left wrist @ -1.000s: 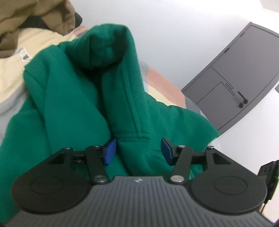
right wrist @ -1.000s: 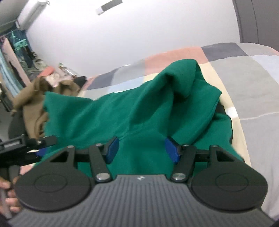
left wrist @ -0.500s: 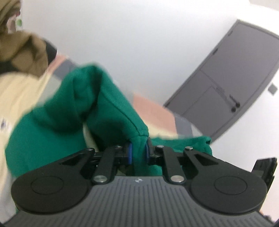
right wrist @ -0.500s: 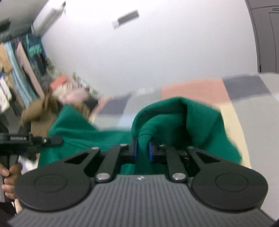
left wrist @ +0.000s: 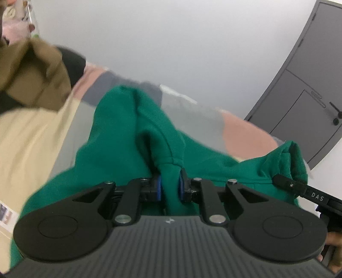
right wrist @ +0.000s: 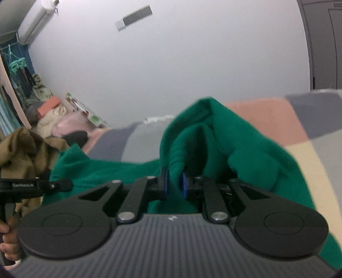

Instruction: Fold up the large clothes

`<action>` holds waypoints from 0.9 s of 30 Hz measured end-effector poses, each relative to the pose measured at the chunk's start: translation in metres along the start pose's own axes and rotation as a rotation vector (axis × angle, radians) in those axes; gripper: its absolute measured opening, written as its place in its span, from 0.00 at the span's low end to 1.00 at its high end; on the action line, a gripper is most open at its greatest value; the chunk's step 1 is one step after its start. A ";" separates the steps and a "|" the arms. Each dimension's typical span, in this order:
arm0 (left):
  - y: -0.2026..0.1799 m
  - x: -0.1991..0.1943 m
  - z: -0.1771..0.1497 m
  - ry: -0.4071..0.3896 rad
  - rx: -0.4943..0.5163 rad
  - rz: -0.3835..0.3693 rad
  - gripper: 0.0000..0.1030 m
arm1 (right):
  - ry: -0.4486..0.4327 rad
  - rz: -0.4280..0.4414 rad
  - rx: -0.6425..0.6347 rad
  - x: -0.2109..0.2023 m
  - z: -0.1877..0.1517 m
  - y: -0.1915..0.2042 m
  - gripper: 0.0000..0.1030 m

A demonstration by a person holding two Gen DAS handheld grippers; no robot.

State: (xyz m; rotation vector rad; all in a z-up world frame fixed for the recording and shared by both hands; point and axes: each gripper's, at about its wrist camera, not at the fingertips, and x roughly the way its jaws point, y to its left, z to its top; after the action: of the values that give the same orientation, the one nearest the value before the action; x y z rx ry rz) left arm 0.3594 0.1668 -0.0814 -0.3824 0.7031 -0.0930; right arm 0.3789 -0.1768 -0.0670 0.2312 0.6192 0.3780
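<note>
Left gripper (left wrist: 170, 187): jaws nearly closed, blue pads pinching a bunched fold of the green hoodie (left wrist: 132, 136) between them. The fold comes up out of the jaws to a stitched hem, then runs on into a raised peak of cloth farther off. The jaws have just closed onto this fold.

Right gripper (right wrist: 174, 185): jaws likewise nearly closed, blue pads clamped on another fold of the same green hoodie (right wrist: 239, 149). The jaws have just closed here too. Beyond the pads the cloth stands up in a hollow, hood-like pocket; the pocket is dark inside and I cannot tell whether anything is in it.

Position of garment: lifted at both grip points, the rest of it draped across the patchwork bedcover (right wrist: 277, 115) of pink, grey and cream blocks. In the left wrist view the same bedcover (left wrist: 32, 132) shows on the left and beyond the hoodie.

Cross-view: the right gripper's finger shows at the right edge of the left wrist view, against green cloth; the left gripper's finger shows at the left edge of the right wrist view, with a hand (right wrist: 8, 239) on its handle.

Surroundings: brown garment (right wrist: 19, 149) heaped at far left, touching the hoodie's edge. Loose pile of cloth and bags (right wrist: 53, 115) against the wall behind it. Grey door (left wrist: 310, 89) at far right. Air conditioner (right wrist: 35, 20) high on the wall.
</note>
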 end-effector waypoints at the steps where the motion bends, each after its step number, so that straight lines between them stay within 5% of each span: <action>1: 0.002 0.001 -0.004 0.003 -0.001 -0.001 0.20 | 0.010 -0.007 -0.010 0.003 -0.004 0.001 0.15; 5: 0.000 -0.001 -0.008 0.014 0.014 0.007 0.21 | -0.009 -0.021 -0.035 -0.004 -0.010 0.010 0.17; 8: -0.004 -0.006 -0.007 0.025 0.026 0.011 0.39 | -0.033 -0.016 -0.035 -0.024 -0.008 0.015 0.18; 10: -0.011 -0.020 -0.012 0.014 0.034 0.013 0.50 | -0.044 -0.015 -0.041 -0.040 -0.009 0.016 0.23; 12: -0.021 -0.042 -0.021 -0.003 0.041 0.006 0.58 | -0.054 -0.007 -0.036 -0.060 -0.011 0.019 0.41; 14: -0.031 -0.064 -0.034 -0.017 0.046 0.000 0.59 | -0.065 0.006 -0.027 -0.084 -0.016 0.023 0.52; 27: -0.097 -0.150 -0.144 -0.017 0.136 -0.076 0.59 | -0.046 0.080 -0.063 -0.190 -0.095 0.059 0.52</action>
State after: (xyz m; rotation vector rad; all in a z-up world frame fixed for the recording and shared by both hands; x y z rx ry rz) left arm 0.1567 0.0635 -0.0534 -0.2792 0.6614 -0.2083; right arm 0.1634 -0.1921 -0.0250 0.2041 0.5533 0.4670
